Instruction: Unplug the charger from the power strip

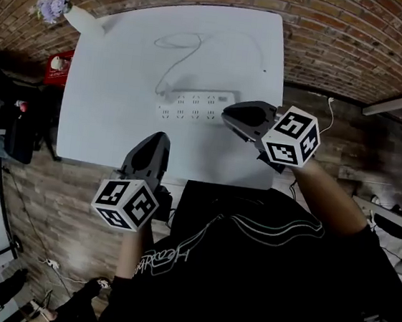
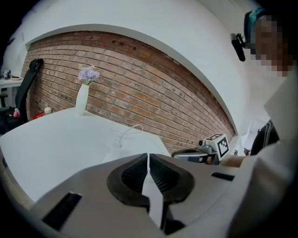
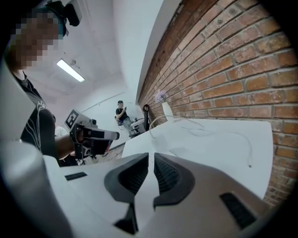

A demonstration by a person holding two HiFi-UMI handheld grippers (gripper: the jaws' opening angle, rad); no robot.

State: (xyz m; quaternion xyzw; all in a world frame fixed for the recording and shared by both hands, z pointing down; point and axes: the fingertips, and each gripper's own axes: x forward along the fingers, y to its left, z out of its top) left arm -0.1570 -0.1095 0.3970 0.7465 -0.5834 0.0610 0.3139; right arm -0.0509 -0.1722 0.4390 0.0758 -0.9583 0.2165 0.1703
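One charger (image 1: 164, 92), as best the head view shows, sits plugged into the power strip (image 1: 196, 107) at the end on the person's left. Its thin cable (image 1: 178, 54) loops away beyond the strip across the white surface (image 1: 106, 110). The strip lies flat and unheld, so pulling the plug out would likely drag it along unless one gripper pins it down.

The right gripper (image 1: 226, 113) is just beside the strip's opposite end, its jaws pressed together on nothing. It points across and slightly downward, well placed, I judge, to brace that end. The left gripper (image 1: 162, 138) hangs on the person's side of the strip, apart from it, over the surface's near edge. Its jaws are also closed and empty, and it tilts gently down toward the charger's end. A vase of flowers (image 1: 83, 20) stands well beyond the strip at the far corner.
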